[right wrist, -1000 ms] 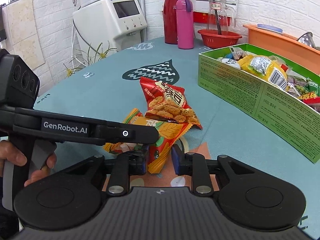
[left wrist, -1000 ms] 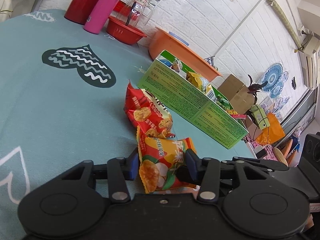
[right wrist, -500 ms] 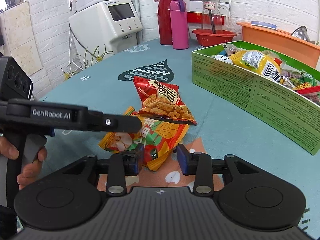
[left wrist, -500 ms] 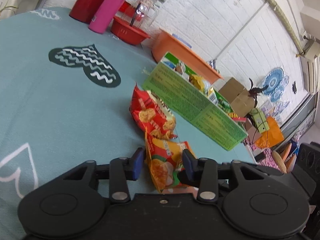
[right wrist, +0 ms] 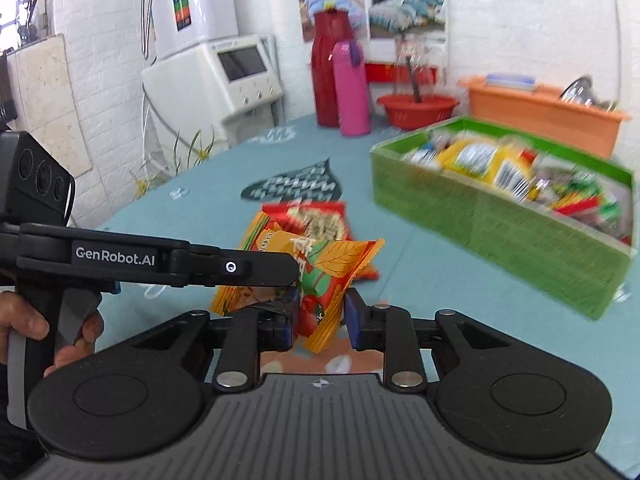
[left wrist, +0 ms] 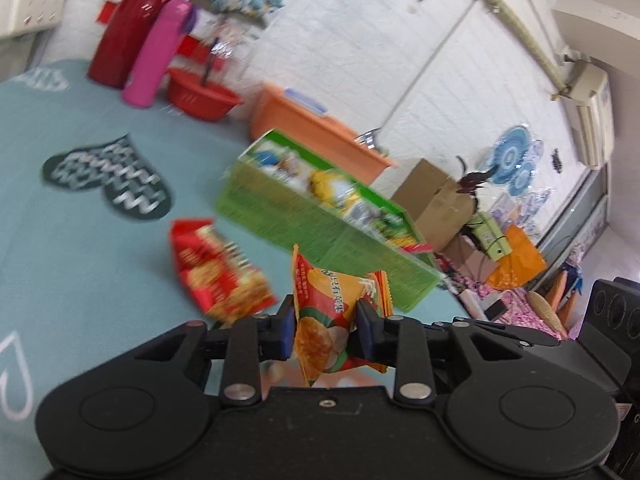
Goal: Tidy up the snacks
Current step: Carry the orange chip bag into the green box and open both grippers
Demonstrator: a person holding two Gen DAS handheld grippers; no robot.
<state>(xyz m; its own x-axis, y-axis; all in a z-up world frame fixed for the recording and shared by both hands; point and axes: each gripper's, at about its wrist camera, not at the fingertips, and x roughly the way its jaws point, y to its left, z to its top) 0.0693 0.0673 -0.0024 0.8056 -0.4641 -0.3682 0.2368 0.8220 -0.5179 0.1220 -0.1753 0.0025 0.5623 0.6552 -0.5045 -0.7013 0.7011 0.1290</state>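
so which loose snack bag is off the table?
The orange crinkly snack bag, pinched by both hand-held grippers; the red snack bag lies on the teal cloth.

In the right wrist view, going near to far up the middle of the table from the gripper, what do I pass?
right gripper, its jaws closing on the orange snack bag → red snack bag → dark heart print on the tablecloth → pink bottle → red flask.

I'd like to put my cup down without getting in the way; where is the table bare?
Bare cloth lies left of the heart print, and between the red packet and the green box. Near the fingers it is crowded: both grippers hold the orange packet.
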